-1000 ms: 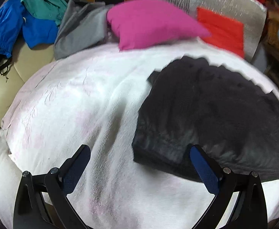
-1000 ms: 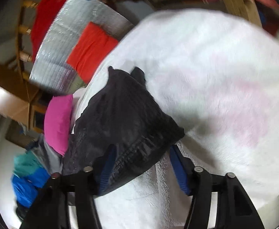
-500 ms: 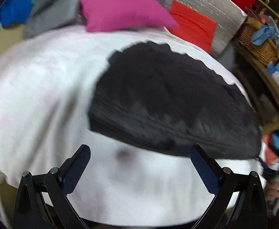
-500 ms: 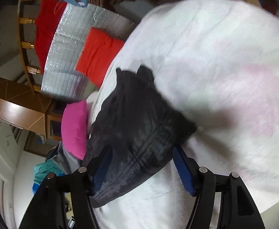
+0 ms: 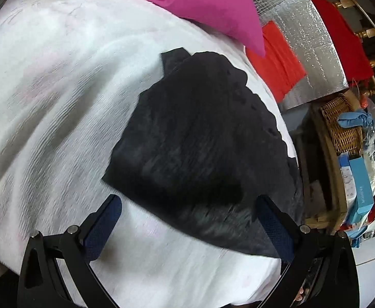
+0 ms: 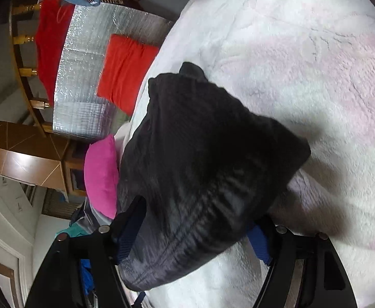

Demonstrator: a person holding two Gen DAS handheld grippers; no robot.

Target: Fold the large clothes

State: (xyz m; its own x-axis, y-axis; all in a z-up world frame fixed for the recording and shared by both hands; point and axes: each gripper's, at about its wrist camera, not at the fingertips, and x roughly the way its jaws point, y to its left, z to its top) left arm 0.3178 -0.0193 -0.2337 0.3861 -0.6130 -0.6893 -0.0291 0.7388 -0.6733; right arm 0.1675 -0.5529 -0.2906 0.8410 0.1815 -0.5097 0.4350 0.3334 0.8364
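One gripper pad [image 6: 258, 242] behind garment [image 6: 202, 169]

Both handheld tools look alike. The left gripper [image 5: 188, 227] is a black plastic frame that forks into two angular arms, each tipped with a dark blue pad of fine grid texture. Small round silver screw heads sit at the arm joints, and triangular cut-outs lighten the frame. The right gripper [image 6: 197, 233] has the same black arms, silver screws and blue textured pads.
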